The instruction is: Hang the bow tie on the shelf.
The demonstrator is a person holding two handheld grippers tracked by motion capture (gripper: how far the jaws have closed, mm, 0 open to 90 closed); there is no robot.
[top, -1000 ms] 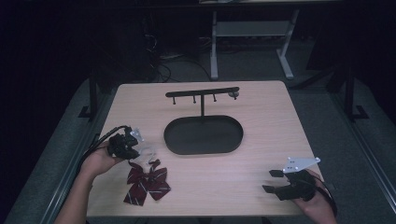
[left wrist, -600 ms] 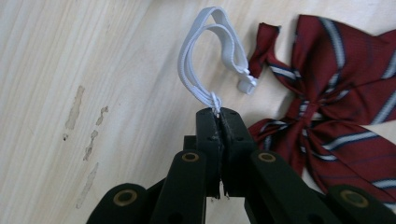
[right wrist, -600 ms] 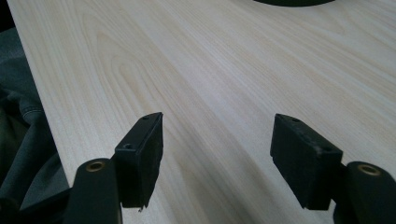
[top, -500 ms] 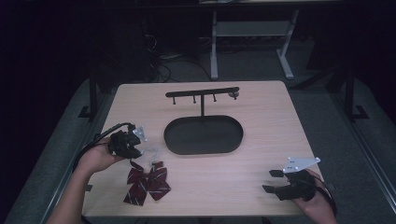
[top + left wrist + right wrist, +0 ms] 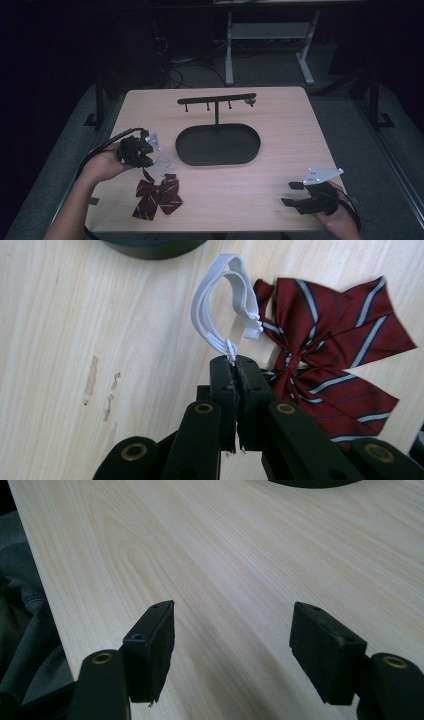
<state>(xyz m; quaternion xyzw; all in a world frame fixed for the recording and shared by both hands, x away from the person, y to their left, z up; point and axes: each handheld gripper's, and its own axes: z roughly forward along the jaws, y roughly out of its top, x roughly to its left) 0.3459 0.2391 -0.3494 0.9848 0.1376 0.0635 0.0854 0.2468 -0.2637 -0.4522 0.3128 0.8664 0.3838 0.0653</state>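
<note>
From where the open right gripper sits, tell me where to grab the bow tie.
Grip the knot at the centre of the bow tie, coming straight down: likely the narrowest, firmest part, the wings lie flat. The left gripper already pinches its white strap.
</note>
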